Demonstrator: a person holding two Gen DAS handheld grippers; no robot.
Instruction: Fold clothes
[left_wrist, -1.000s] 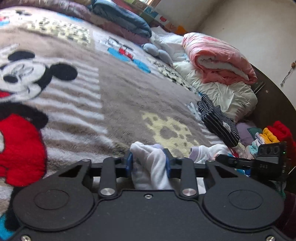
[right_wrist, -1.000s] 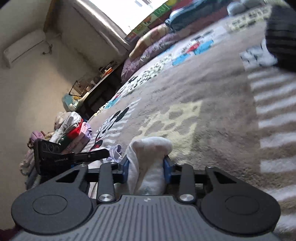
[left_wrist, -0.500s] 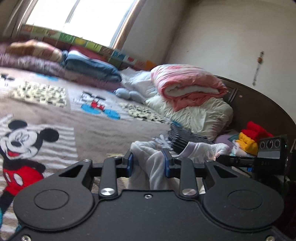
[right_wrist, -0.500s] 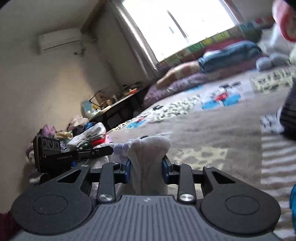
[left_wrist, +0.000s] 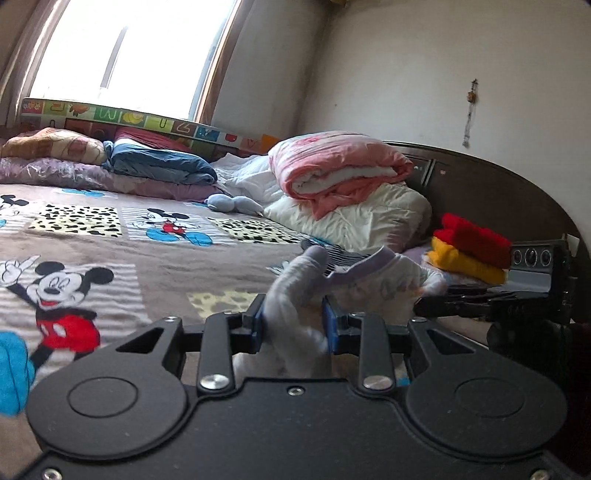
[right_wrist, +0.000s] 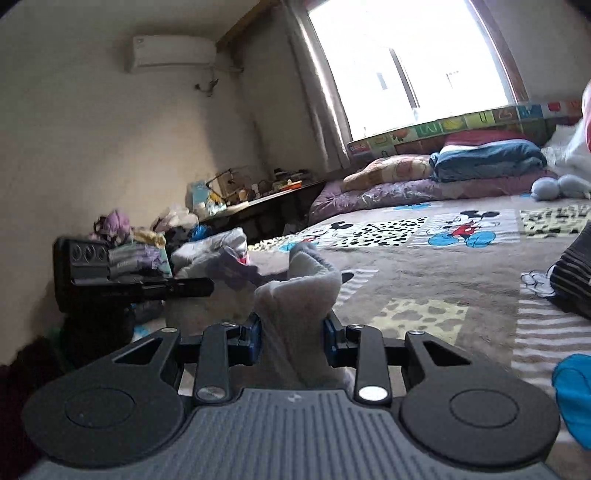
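Observation:
A small white garment with a lilac collar hangs stretched between my two grippers, lifted off the bed. My left gripper is shut on one bunched end of it. In the right wrist view my right gripper is shut on the other bunched end, and the cloth runs off to the left towards the other gripper. From the left wrist view the right gripper shows at the right edge. The garment's lower part is hidden behind the gripper bodies.
A Mickey Mouse blanket covers the bed. Folded quilts and red and yellow folded clothes lie by the dark headboard. A striped dark garment lies on the right. A pile of clothes and a cluttered desk stand at the left.
Both grippers have risen from the blanket and rolled level, carrying the white garment up with them. The views now take in the window and walls instead of mostly the bed.

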